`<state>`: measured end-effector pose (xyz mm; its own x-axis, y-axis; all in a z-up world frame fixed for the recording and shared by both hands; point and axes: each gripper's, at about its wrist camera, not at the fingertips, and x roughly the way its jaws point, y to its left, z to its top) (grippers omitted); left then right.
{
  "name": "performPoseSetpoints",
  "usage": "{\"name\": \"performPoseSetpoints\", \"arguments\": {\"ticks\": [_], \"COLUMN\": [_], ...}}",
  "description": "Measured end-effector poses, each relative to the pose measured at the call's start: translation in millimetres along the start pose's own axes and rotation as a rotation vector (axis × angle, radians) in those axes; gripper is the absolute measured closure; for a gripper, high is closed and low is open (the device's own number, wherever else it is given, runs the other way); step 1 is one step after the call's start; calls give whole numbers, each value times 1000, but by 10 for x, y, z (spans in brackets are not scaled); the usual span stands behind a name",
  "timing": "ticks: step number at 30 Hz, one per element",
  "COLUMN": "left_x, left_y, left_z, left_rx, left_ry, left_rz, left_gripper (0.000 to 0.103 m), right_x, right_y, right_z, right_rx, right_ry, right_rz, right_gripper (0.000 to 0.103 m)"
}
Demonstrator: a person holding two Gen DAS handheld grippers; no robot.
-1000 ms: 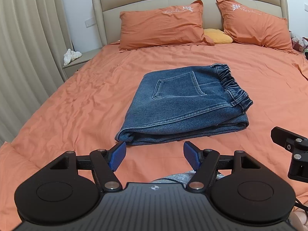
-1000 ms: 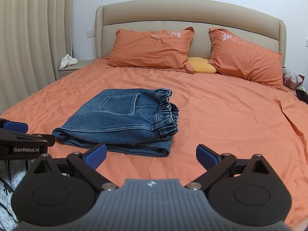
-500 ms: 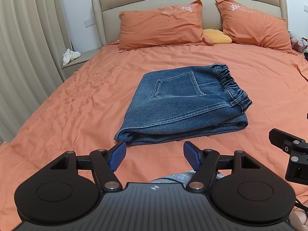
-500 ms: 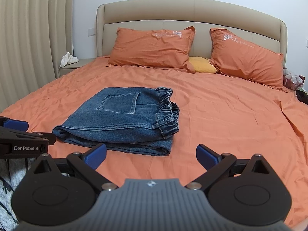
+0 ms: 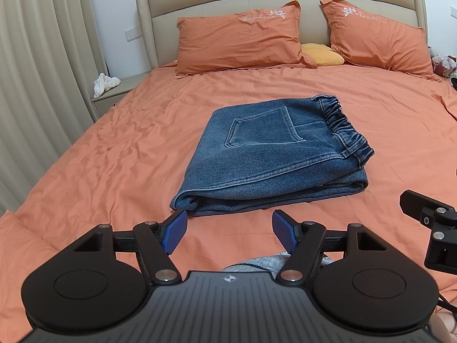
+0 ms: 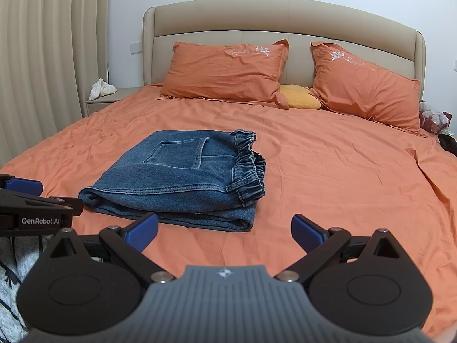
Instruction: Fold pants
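Room: white wall, pleated beige curtain (image 6: 42, 57) to the left of the bed.
Bed (image 5: 114, 154): orange sheet, creased, padded beige headboard (image 6: 285, 20) at the far end.
Pillows (image 5: 240, 43): two orange ones against the headboard, a small yellow cushion (image 5: 322, 54) between them.
Pants (image 5: 274, 154): blue denim, folded flat mid-bed, pocket up, elastic waistband to the right.
Nightstand (image 6: 108, 100): left of the bed, a white bundle on it.
Left tool (image 5: 230, 230): jaws apart, empty, just short of the pants' near fold.
Right tool (image 6: 225, 231): jaws wide apart, empty, near the same fold.
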<state>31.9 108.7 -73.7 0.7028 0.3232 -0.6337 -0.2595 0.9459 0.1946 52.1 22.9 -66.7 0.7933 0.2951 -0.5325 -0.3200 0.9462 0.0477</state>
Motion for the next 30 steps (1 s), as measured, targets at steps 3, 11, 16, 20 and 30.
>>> {"name": "performPoseSetpoints", "arguments": {"ticks": [3,11,16,20,30], "left_x": [0,-10,-9,-11,-37], "left_y": [-1,-9,-4,8,14], "left_z": [0,-2,5,0,-1], "left_rx": [-3,9,11,12,12], "left_ry": [1,-5,-8,-11,-24], "left_rz": [-1,2,7,6,-3], "left_gripper": [23,23,23,23,23], "right_x": [1,0,0,-21,-54], "right_y": [9,24,23,42,62], "right_z": [-1,0,-2,-9,-9], "right_rx": [0,2,1,-1,3], "right_ry": [-1,1,-1,-3,-2], "right_rz": [-2,-2,-1,-1,-1], "right_gripper": [8,8,8,8,8]}}
